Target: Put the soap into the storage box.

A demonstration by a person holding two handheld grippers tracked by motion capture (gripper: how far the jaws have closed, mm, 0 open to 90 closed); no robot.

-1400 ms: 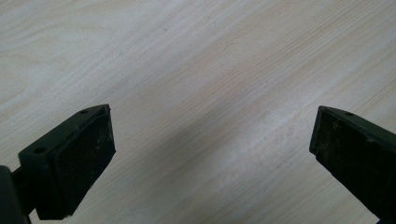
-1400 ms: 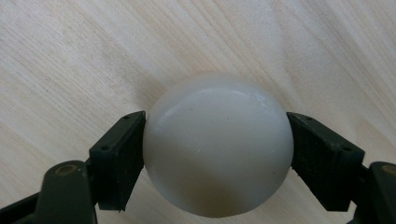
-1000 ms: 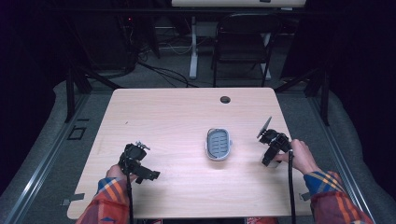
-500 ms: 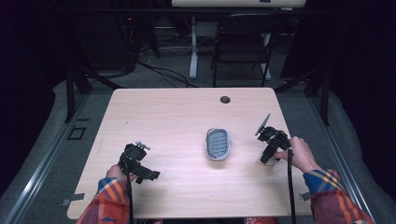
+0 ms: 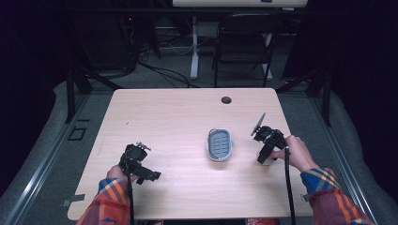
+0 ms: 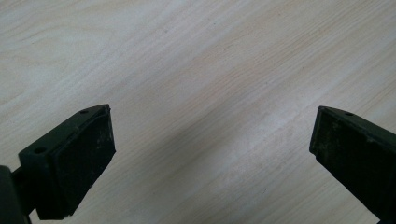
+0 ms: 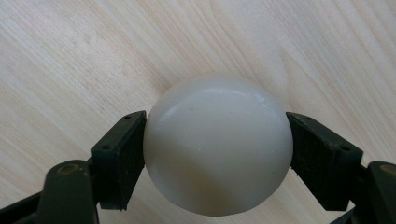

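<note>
My right gripper (image 7: pixel 217 135) is shut on a smooth white rounded lump (image 7: pixel 218 149), perhaps a bar of soap, with one black pad pressed on each side of it. It hangs just above the wooden table (image 7: pixel 70 60). In the high view the right gripper (image 5: pixel 264 158) is right of a grey oval dish (image 5: pixel 219 144) with a slotted floor, a short gap between them. At the front left, my left gripper (image 5: pixel 151 175) rests low over the table. Its jaws (image 6: pixel 210 154) stand wide open over bare wood.
The light wooden table (image 5: pixel 178 117) has a round cable hole (image 5: pixel 226 100) near its far edge. Beyond the table stand a dark folding chair (image 5: pixel 244 42) and a white desk leg (image 5: pixel 194 47). Grey floor surrounds the table.
My right gripper has shifted slightly left toward the dish and risen a little, still holding the white lump. The left gripper has stayed in place.
</note>
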